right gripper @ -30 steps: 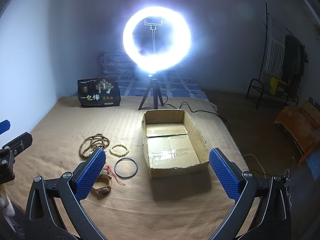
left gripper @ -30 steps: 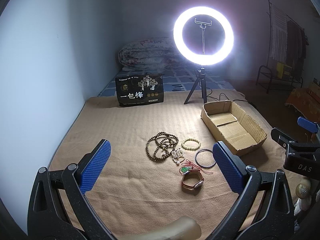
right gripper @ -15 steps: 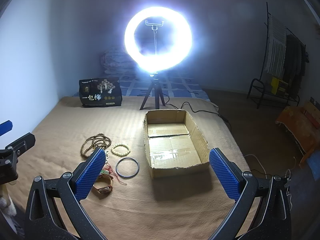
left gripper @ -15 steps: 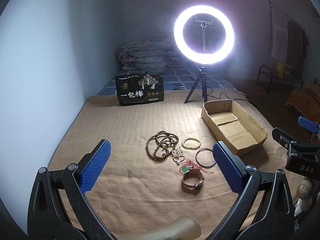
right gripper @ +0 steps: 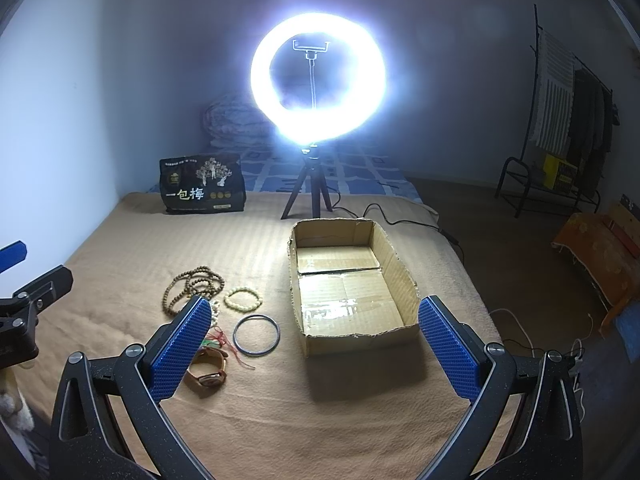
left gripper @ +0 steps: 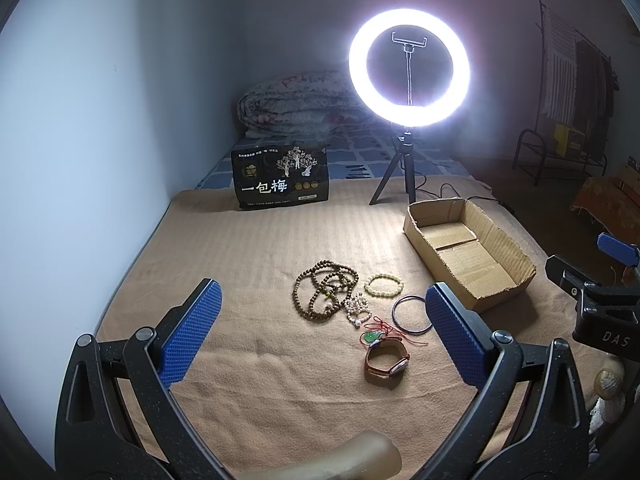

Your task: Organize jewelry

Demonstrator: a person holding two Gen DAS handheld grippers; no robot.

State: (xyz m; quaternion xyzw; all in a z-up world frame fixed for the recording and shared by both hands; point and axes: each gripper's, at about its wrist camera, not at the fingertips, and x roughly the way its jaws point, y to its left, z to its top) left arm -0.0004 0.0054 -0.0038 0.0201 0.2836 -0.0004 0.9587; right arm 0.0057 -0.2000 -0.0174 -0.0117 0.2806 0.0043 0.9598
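Jewelry lies in a cluster on the tan blanket (left gripper: 248,248): a brown bead necklace (left gripper: 325,289), a pale bead bracelet (left gripper: 383,284), a small pearl piece (left gripper: 357,307), a dark bangle (left gripper: 412,314), a green pendant on red cord (left gripper: 374,335) and a brown-strap watch (left gripper: 387,360). An open, empty cardboard box (right gripper: 346,280) sits to their right. My left gripper (left gripper: 324,340) is open above the cluster. My right gripper (right gripper: 316,346) is open and empty, in front of the box; the bangle (right gripper: 256,335) and watch (right gripper: 208,370) lie by its left finger.
A lit ring light on a tripod (left gripper: 408,68) stands behind the box, its cable trailing right. A black printed bag (left gripper: 280,178) stands at the back left. A folded quilt (left gripper: 300,100) lies behind. The wall is at the left; the bed's edge is at the right.
Both views shift only slightly; the right gripper has drifted a little to the left. Nothing was taken hold of or moved.
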